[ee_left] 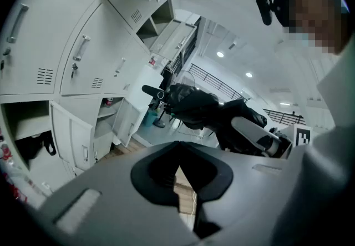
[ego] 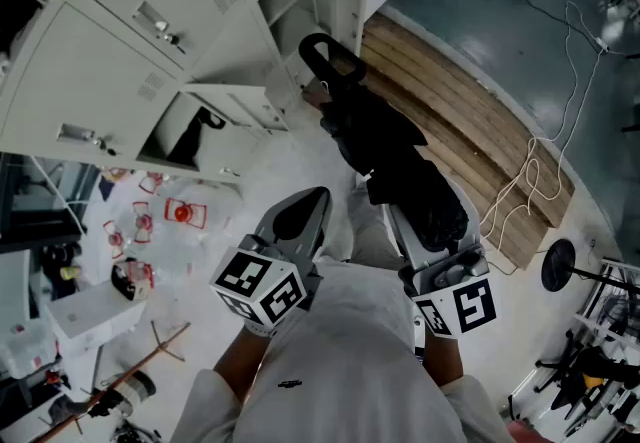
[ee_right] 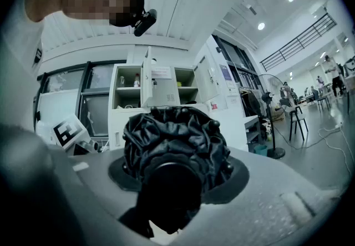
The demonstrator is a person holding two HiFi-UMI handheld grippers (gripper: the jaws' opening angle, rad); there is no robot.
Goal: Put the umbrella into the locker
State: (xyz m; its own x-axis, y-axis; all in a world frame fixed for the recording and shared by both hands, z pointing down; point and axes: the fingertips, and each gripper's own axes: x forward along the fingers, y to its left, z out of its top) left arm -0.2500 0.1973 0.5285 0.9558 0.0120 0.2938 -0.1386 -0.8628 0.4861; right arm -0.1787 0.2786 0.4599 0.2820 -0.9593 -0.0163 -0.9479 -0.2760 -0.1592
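Observation:
A black folded umbrella (ego: 390,146) lies lengthwise in my right gripper (ego: 430,216), whose jaws are shut on its bundled fabric. Its curved black handle (ego: 328,56) points toward an open grey locker compartment (ego: 300,16) and stays just outside it. In the right gripper view the crumpled umbrella (ee_right: 175,147) fills the space between the jaws. My left gripper (ego: 305,203) hovers to the left of the umbrella, jaws together and holding nothing. From the left gripper view (ee_left: 178,170) the umbrella (ee_left: 194,107) and the right gripper (ee_left: 260,134) show ahead on the right.
Grey lockers (ego: 120,61) fill the upper left; a lower compartment (ego: 185,136) stands open with something black inside. A slatted wooden platform (ego: 470,131) runs to the right, with a white cable (ego: 540,171) over it. Plastic bags (ego: 150,221) litter the floor at left.

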